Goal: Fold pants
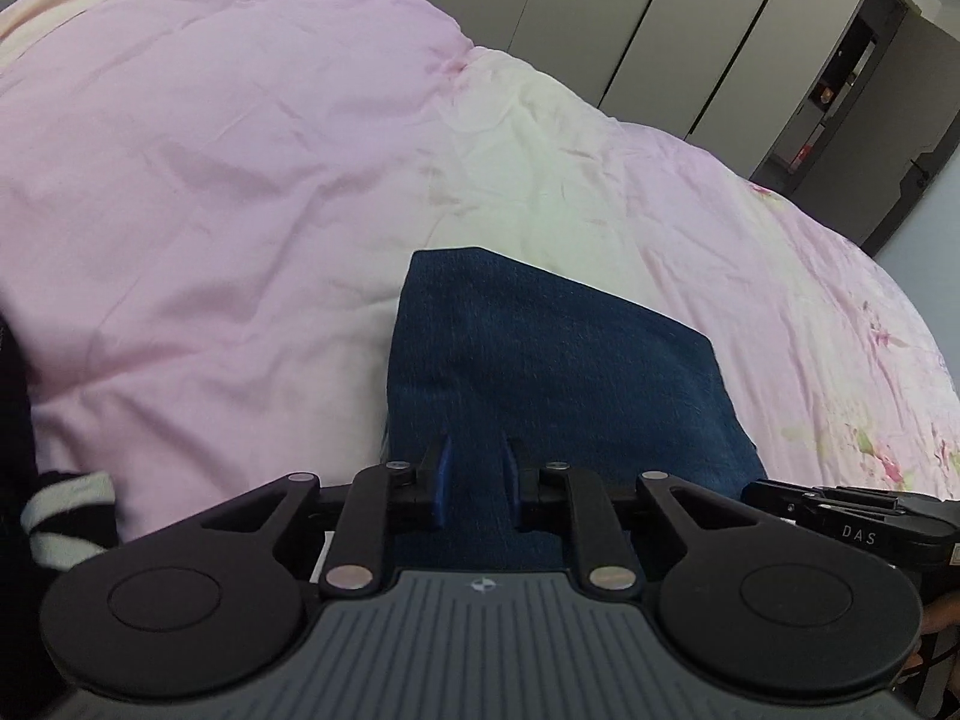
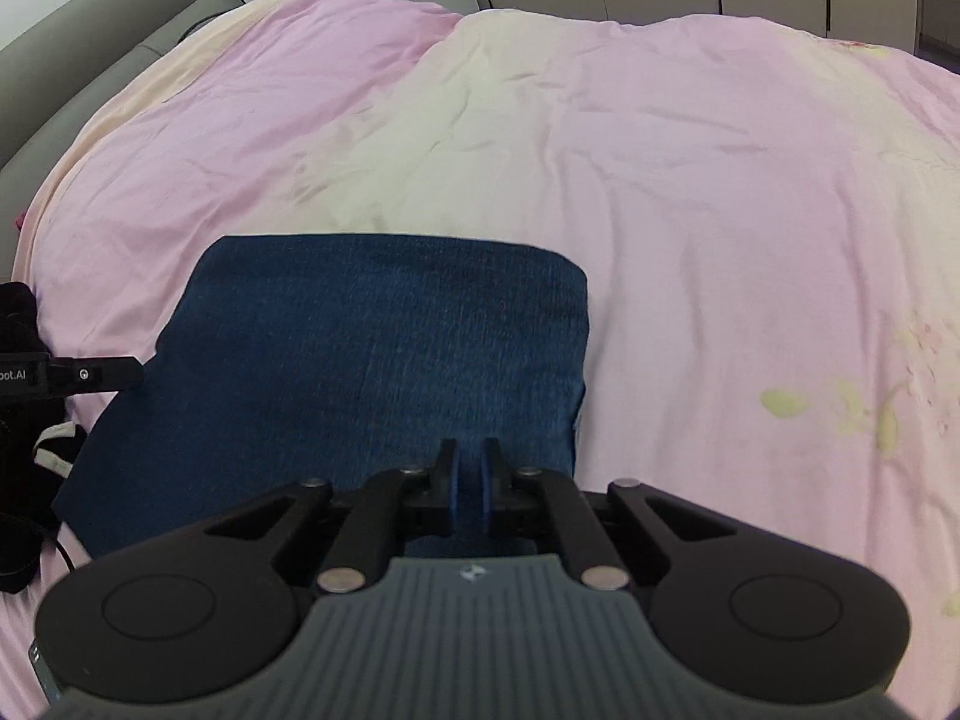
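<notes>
Denim pants [image 2: 372, 360], folded into 1 blue rectangle on pink quilt [image 2: 720, 192]; left gripper [image 1: 477, 468] slightly apart above it, right gripper [image 2: 471, 471] closed, empty.

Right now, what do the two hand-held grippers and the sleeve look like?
Each hand-held gripper, left and right, is matte black: two round discs, silver-riveted link bars, blue-padded fingers, and a ribbed grey body with a small emblem. The right one's side shows white "DAS" lettering. A black sleeve with a white-striped cuff sits at the left edge.
</notes>
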